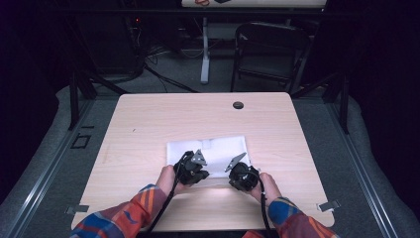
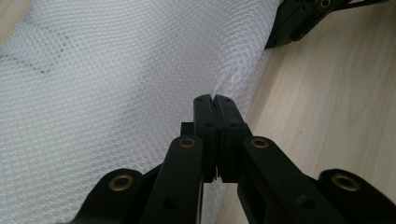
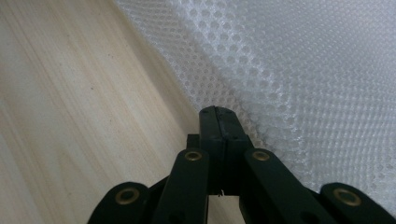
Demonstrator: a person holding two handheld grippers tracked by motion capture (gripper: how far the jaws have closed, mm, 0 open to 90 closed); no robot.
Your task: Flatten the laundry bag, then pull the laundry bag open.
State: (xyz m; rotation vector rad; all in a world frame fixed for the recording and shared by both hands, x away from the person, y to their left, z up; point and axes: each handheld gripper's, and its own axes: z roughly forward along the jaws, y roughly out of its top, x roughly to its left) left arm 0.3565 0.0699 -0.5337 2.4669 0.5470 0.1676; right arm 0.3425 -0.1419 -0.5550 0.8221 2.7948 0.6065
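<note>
I am holding 2 grippers over a pale wooden desk (image 1: 148, 124), 1 in each hand, and both sit at the near edge of a white mesh cloth (image 1: 213, 151) that lies flat a little nearer to me than the middle of the desk.

My left gripper (image 1: 190, 171) is at the near left corner of the cloth. In the left gripper view its jaws are pressed tight together, and a small pucker of the mesh cloth (image 2: 116, 93) rises right at their tips, so they are pinching the cloth's edge where it meets the bare wood. My right gripper (image 2: 303, 18) appears in that view at the top right, resting at the same edge farther along.

My right gripper (image 1: 242, 176) is at the near right corner. In the right gripper view its jaws are also closed together, their tips lying on the border of the mesh cloth (image 3: 303, 84), with bare wood to 1 side. I take it that they grip the edge, though the fold there is harder to make out than on the left.

A small dark round cap (image 1: 238, 105) sits in the desk near its far edge, well apart from the cloth. Beyond the desk stands a dark folding chair (image 1: 267, 49).
</note>
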